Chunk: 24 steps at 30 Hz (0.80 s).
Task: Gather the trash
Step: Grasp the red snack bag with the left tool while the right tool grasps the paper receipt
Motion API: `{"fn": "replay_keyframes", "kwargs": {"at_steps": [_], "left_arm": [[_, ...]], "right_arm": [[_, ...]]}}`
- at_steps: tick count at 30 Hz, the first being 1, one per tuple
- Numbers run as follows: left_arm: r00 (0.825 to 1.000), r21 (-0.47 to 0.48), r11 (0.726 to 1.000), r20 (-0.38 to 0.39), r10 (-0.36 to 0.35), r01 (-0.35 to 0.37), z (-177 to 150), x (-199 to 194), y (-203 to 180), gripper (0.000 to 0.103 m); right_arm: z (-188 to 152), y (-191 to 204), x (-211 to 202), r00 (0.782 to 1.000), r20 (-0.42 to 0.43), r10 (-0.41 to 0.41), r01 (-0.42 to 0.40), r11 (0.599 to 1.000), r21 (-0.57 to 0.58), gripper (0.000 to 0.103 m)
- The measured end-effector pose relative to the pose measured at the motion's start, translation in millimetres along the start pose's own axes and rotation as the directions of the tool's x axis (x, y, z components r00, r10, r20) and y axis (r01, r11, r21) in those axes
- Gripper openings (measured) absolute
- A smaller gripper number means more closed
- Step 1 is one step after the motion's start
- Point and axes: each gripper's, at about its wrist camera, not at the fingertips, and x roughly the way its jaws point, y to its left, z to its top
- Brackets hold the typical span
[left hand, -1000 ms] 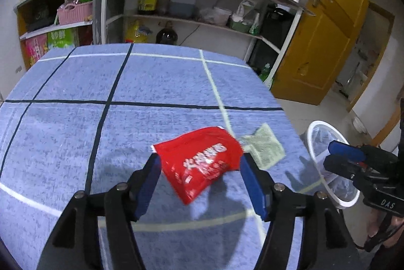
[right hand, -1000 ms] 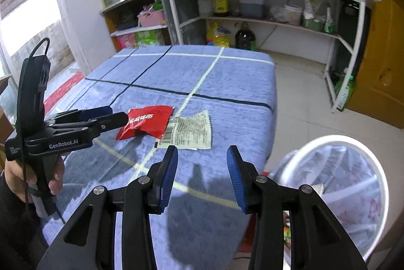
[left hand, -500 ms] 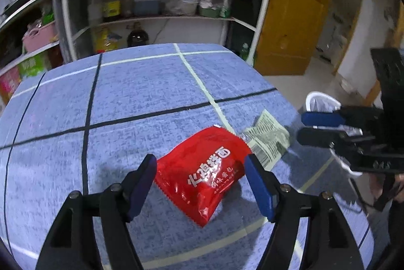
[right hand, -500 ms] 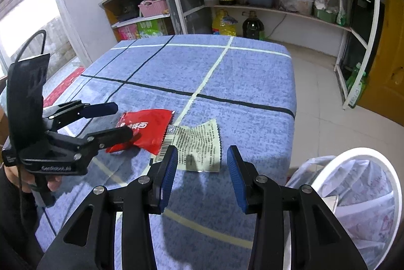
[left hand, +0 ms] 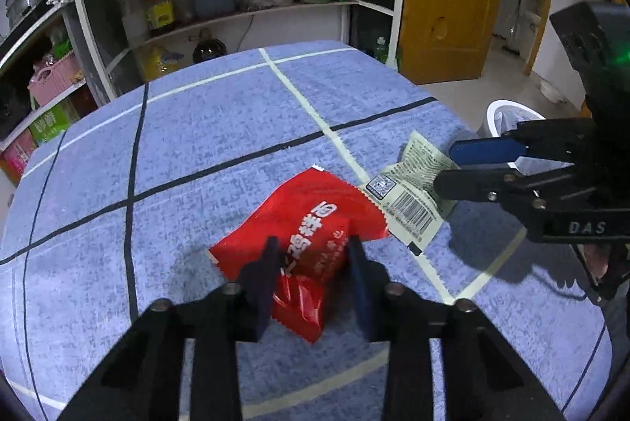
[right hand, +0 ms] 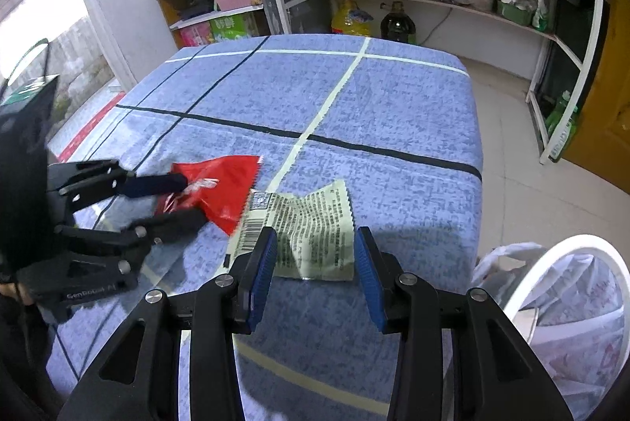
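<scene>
Looking first at the white bin (right hand: 571,303) on the floor beside the table's right edge: it carries a thin see-through liner, and I can't make out anything lying inside it; the frame cuts off its lower part. From my left camera only a slice of its rim (left hand: 508,106) shows behind the other tool.

On the blue checked tablecloth (left hand: 220,130), near the right edge, I've got two bits of trash lying touching, corner over corner. My left gripper (left hand: 311,283) has just been closing its jaws, and the red snack packet (left hand: 311,220) sits between them; the foil is crumpled and bunched between the dark pads, so I read that as a pinch on the packet's near end. From the right camera the same left gripper (right hand: 189,198) comes in from the left side, its fingers above and below the red packet (right hand: 220,181).

My right gripper (right hand: 315,263) stands with jaws apart, straddling the near end of the pale green wrapper (right hand: 311,232), barcode side up. Whether the blue pads (right hand: 262,263) touch it I can't tell. In the left view that right gripper (left hand: 445,165) hovers over the wrapper (left hand: 409,192) and hides its far right corner.
</scene>
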Motion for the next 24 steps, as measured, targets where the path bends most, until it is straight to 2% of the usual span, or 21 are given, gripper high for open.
{"fn": "replay_keyframes", "kwargs": {"at_steps": [4, 7, 11, 12, 13, 19, 24], "left_arm": [[1.0, -0.041, 0.999, 0.013, -0.001, 0.002, -2, -4, 3, 0.016], [1.0, -0.095, 0.995, 0.023, -0.019, 0.021, -5, -8, 12, 0.012], [0.999, -0.118, 0.993, 0.029, -0.026, 0.03, -7, -9, 15, 0.011], [0.999, -0.121, 0.992, 0.03, -0.032, 0.035, -8, -10, 16, 0.011], [0.999, -0.123, 0.992, 0.031, -0.036, 0.039, -8, -10, 16, 0.011], [0.999, -0.13, 0.991, 0.041, -0.036, 0.041, -11, -14, 15, 0.011], [0.998, -0.148, 0.988, 0.065, -0.027, 0.036, -12, -23, 20, 0.011]], "right_arm": [[2, -2, 5, 1.0, -0.022, -0.009, 0.009, 1.0, 0.012, 0.042], [3, -3, 6, 1.0, -0.023, -0.004, 0.005, 1.0, 0.018, 0.042], [3, -2, 7, 1.0, -0.027, -0.002, 0.003, 1.0, 0.028, 0.04], [3, -1, 7, 0.999, -0.031, -0.008, 0.009, 1.0, 0.026, 0.021], [3, -1, 8, 0.999, -0.039, -0.017, 0.018, 0.999, 0.026, 0.007], [0, 0, 4, 1.0, -0.03, -0.005, 0.006, 0.999, 0.039, 0.002], [-1, 10, -9, 1.0, -0.004, 0.003, -0.003, 1.0, 0.007, 0.0]]}}
